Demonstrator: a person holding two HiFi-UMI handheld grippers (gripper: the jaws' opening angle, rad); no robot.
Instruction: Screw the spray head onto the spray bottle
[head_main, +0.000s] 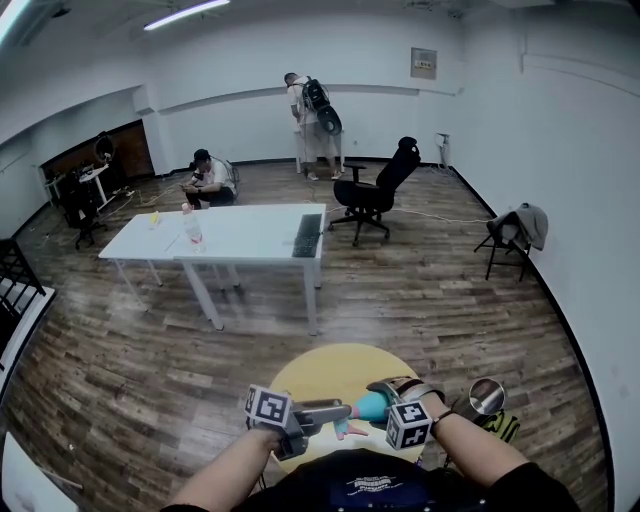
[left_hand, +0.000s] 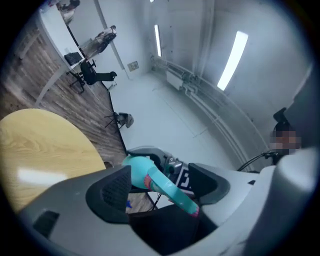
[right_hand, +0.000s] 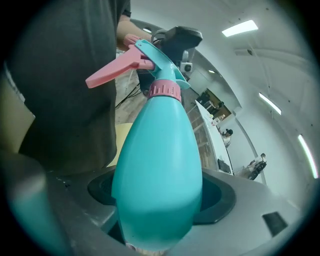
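A teal egg-shaped spray bottle (right_hand: 157, 165) fills the right gripper view, and my right gripper (right_hand: 157, 202) is shut on its body. The spray head (right_hand: 157, 57) sits on the bottle's neck at a pink collar (right_hand: 165, 90), with its pink trigger (right_hand: 112, 70) sticking out to the left. In the head view the bottle (head_main: 368, 405) hangs over the near edge of a round yellow table (head_main: 320, 372), between my left gripper (head_main: 335, 411) and my right gripper (head_main: 392, 395). My left gripper (left_hand: 162, 187) stands open; the spray head (left_hand: 172, 192) lies between its pads (left_hand: 117, 192) without touching them.
A long white table (head_main: 250, 235) stands farther out on the wooden floor, with a black office chair (head_main: 375, 190) beyond it. A folding chair with a garment (head_main: 515, 232) is at the right wall. Two people are at the back. A round metal thing (head_main: 487, 397) sits beside my right wrist.
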